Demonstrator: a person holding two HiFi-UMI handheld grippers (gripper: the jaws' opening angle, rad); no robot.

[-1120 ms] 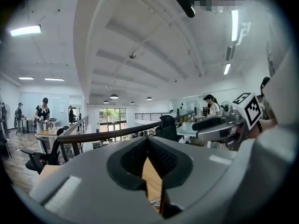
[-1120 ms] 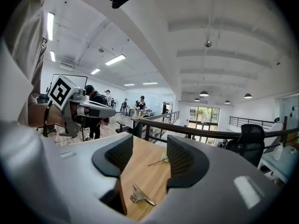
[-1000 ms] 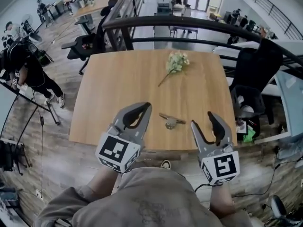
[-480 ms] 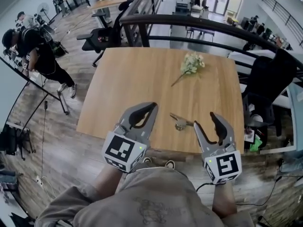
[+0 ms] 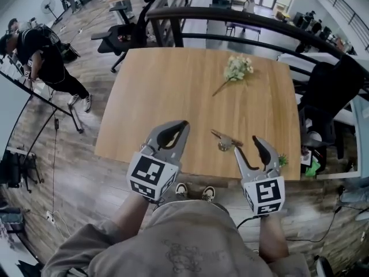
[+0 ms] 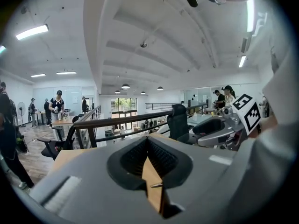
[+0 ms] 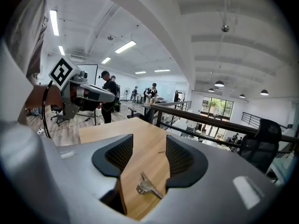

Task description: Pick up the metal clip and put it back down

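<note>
- Table [image 5: 173, 91]: layout same as 0.5 s ago; only the head camera has shifted.
- Left gripper [image 5: 184, 123]: over the near edge, jaw tips together, nothing between them; unchanged.
- Right gripper [image 5: 247, 145]: jaws apart and empty, just right of the clip; gap unchanged.
- Flower sprig [image 5: 237, 68]: far side of the table, same spot.
- Metal clip [image 5: 225, 141]: flat on the table near the front edge, between the grippers, untouched, hasn't moved.

Metal clip [image 5: 223, 142] lies flat on the wooden table [image 5: 173, 97] nr its front edge, silver, handle arms angled toward back-left.
</note>
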